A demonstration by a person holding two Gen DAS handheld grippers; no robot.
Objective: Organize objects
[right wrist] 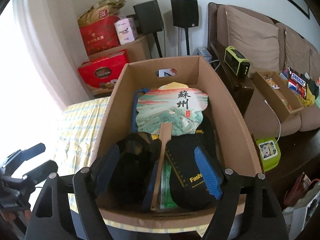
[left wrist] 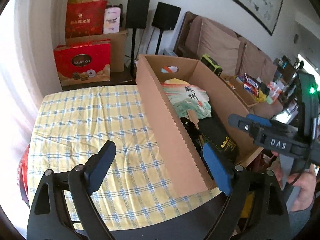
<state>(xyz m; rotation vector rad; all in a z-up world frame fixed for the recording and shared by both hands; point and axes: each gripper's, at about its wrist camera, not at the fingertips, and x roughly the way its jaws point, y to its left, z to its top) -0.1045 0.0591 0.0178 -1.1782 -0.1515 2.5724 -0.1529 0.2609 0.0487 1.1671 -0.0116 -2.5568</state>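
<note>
Crowding cardboard box (right wrist: 236,108), paper fan (right wrist: 172,110), black pouch (right wrist: 192,184)

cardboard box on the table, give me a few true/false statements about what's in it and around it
1. A paper fan with a wooden handle lies inside the cardboard box. True.
2. The right gripper is clamped on the fan's handle. False: its jaws stand open above the box, and nothing is pressed between them.
3. The box stands on a yellow and blue checked cloth. True.
4. The left gripper holds a black item. False: it is open and empty, over the cloth beside the box.
5. The box's far wall has a handle cut-out. True.
6. The box is empty apart from the fan. False: dark items lie under it, one a black package with yellow print.
</note>
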